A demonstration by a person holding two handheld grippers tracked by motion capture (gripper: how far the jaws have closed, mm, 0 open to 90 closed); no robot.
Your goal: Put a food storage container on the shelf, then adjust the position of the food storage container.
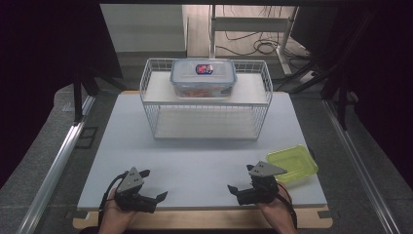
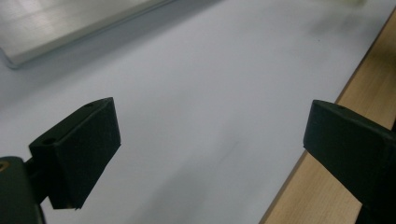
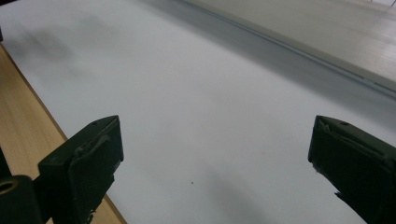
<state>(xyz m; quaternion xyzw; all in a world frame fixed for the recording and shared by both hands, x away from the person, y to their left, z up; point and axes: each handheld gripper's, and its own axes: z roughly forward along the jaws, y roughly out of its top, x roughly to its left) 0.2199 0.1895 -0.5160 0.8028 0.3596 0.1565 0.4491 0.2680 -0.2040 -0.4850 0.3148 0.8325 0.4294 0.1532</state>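
Observation:
A clear plastic food box (image 1: 203, 77) with a blue-edged lid and a red and blue label sits on the upper shelf of a white wire rack (image 1: 151, 92) at the back middle of the table. A flat yellow-green plastic lid or tray (image 1: 292, 163) lies at the front right. My left gripper (image 1: 155, 184) rests near the front left edge, open, nothing between its jaws. My right gripper (image 1: 240, 177) rests near the front edge just left of the yellow-green piece, open and holding nothing. In the left gripper view my left gripper (image 2: 210, 144) spans bare white board, as does my right gripper (image 3: 215, 163) in its own view.
The white board (image 1: 195, 161) lies on a wooden tabletop (image 1: 204, 218) whose edge shows along the front. Metal rails (image 1: 58, 156) run along both sides. Cables and a desk frame (image 1: 253, 29) stand on the floor behind the table.

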